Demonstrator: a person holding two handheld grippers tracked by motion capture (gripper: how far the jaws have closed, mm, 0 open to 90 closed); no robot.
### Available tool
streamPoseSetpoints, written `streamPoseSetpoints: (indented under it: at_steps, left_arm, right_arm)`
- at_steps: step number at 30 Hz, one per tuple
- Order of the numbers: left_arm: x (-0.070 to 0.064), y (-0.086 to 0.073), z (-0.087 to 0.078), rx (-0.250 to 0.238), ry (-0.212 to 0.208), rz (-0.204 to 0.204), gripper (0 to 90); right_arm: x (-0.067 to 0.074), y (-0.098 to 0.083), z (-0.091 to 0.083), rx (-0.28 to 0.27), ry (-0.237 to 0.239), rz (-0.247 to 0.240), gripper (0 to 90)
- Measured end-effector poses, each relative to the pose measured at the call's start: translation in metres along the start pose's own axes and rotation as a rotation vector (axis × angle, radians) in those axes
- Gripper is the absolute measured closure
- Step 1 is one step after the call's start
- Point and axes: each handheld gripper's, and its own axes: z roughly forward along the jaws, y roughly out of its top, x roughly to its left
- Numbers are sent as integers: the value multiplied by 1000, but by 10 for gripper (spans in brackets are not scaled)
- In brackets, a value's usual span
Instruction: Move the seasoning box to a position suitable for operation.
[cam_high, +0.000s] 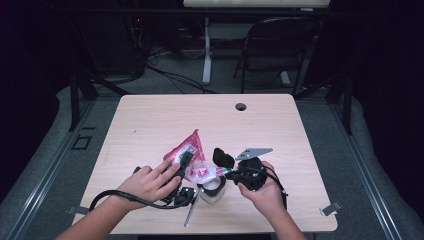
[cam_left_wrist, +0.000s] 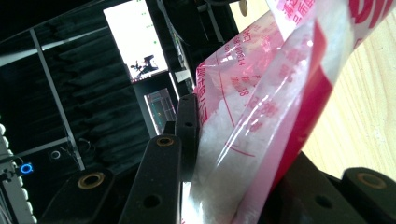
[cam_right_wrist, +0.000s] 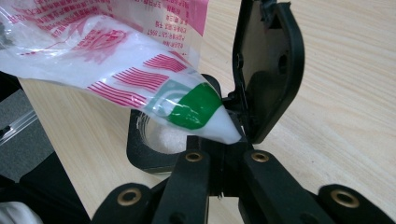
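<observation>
A pink-and-white plastic bag of white grains is held up over the table between both grippers. My left gripper is shut on the bag's fat body, with the black jaws of this gripper pressing each side. My right gripper is shut on the bag's pointed, green-marked corner, and its tips pinch the very end. Just under that corner stands a small clear jar with a black top. Its flip lid stands open, and white grains lie inside.
A thin grey metal tool lies on the table near the front edge, below the jar. A cable hole sits at the table's far side. Clamps grip the front corners. A chair stands on the floor beyond.
</observation>
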Motion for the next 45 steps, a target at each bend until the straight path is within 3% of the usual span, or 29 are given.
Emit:
streamPoseSetpoints:
  at_steps: [8, 13, 18, 20, 21, 22, 30, 34, 45]
  left_arm:
    - [-3, -3, 1, 4, -9, -63, 764]
    - [-6, -6, 1, 15, -32, -143, 763]
    - [-10, -9, -1, 24, -35, -173, 763]
    - [-11, -11, -1, 27, -51, -221, 763]
    - [-12, -12, 0, 11, -39, -246, 763]
    - [-12, -12, -1, 23, -59, -254, 763]
    - [-17, -15, 1, 33, -59, -337, 765]
    - [-20, -15, 2, 31, -48, -351, 765]
    - [-28, -15, 2, 32, -66, -413, 764]
  right_arm:
    - [1, 0, 0, -12, 0, 2, 900]
    - [2, 2, -2, -20, 4, -2, 900]
    - [4, 4, 0, -28, 7, -6, 900]
    - [4, 4, 1, -23, 9, -13, 900]
    - [4, 4, 1, -26, 11, -12, 900]
    - [4, 5, 1, -28, 11, -13, 900]
    - [6, 5, 1, -40, 10, -13, 900]
    - [6, 5, 1, -42, 5, -12, 900]
    - [7, 4, 2, -37, 6, -19, 900]
